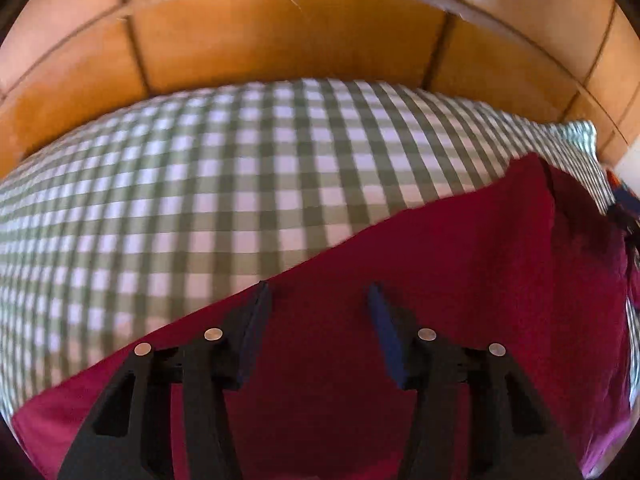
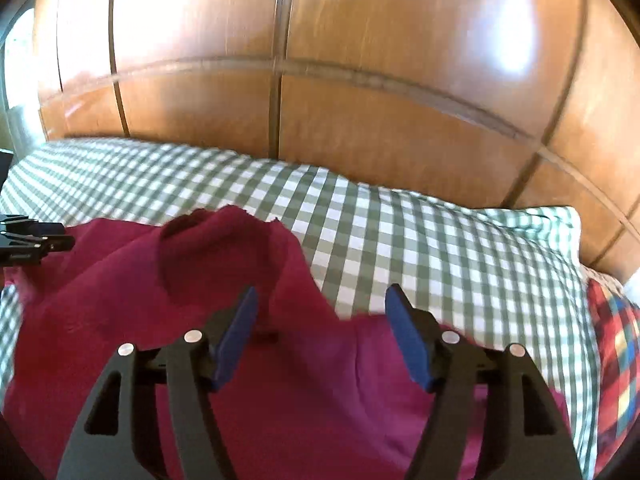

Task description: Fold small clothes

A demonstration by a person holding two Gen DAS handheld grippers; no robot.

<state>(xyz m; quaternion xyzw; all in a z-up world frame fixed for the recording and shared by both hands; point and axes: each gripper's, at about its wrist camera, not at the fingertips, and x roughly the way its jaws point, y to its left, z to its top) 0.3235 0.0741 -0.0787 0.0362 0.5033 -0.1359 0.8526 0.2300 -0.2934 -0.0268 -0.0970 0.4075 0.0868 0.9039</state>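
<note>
While both sets of blue-padded fingers stand apart with nothing pinched between them, a single crimson garment [image 2: 120, 300] lies spread across a green-and-white checked bedcover [image 2: 420, 240], under and ahead of both tools. In the left wrist view the left gripper [image 1: 318, 292] hovers over flat red cloth, its left fingertip near the garment's straight edge, which runs diagonally from lower left to upper right; the cloth fills the gap between the fingers but no pad is seen pressing on it. In the right wrist view the right gripper [image 2: 322, 294] is likewise open above the garment, with a raised, rumpled hump of the fabric just ahead of its left finger and bare checked cover showing ahead of its right finger.

The count: one red garment, one checked bedcover, two grippers with two fingers each, and one wall of glossy wooden panels [image 2: 360, 100] behind the bed.

Only the right wrist view shows the garment's bunched-up hump, a plaid cloth [image 2: 616, 340] in red, blue and yellow at the bed's right edge, and the dark tip of the left gripper reaching in at the far left, over the garment's left part. Only the left wrist view shows the long straight edge and a fold line in the cloth at upper right. Both pictures are blurred.
</note>
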